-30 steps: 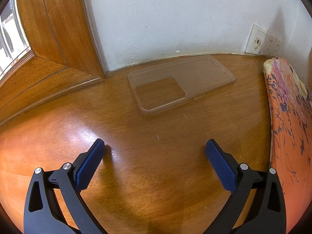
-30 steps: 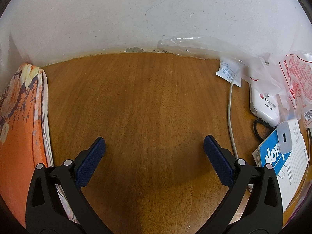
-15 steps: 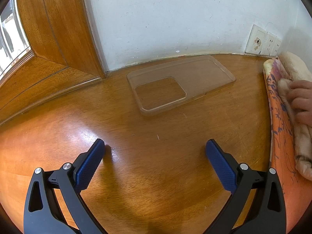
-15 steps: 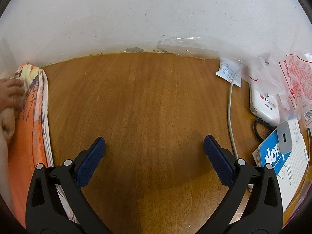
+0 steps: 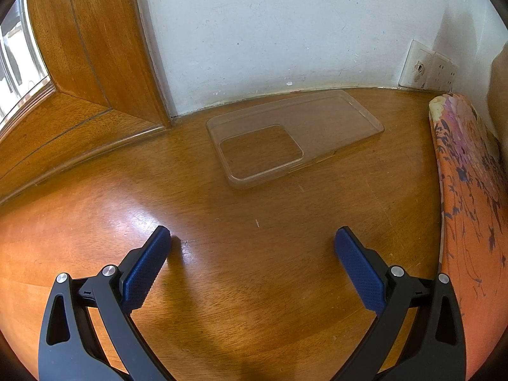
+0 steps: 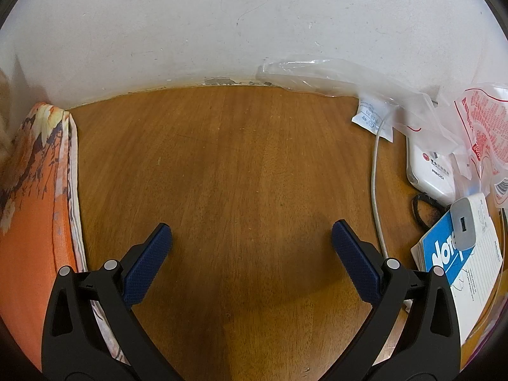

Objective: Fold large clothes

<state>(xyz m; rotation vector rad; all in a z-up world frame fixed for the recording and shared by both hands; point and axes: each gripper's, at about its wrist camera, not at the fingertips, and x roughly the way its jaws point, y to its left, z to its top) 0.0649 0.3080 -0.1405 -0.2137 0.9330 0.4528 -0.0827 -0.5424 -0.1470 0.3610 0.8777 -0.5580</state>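
Observation:
A folded orange floral cloth (image 5: 473,209) lies on the wooden table at the right edge of the left wrist view. It also shows at the left edge of the right wrist view (image 6: 28,209). My left gripper (image 5: 252,238) is open and empty, low over the bare wood to the left of the cloth. My right gripper (image 6: 250,233) is open and empty over bare wood to the right of the cloth. A beige cloth (image 5: 500,95) shows blurred at the far right edge, above the folded cloth.
A clear phone case (image 5: 295,136) lies near the white wall. A wooden window frame (image 5: 79,50) stands at left, wall sockets (image 5: 427,71) at right. In the right wrist view, plastic bags (image 6: 349,76), a white cable (image 6: 376,190), a white device (image 6: 428,168) and a blue booklet (image 6: 457,254) crowd the right side.
A hand with a beige cloth rested on the folded cloth half a second ago; the hand is gone now and the beige cloth is lifted. Both grippers have stayed still.

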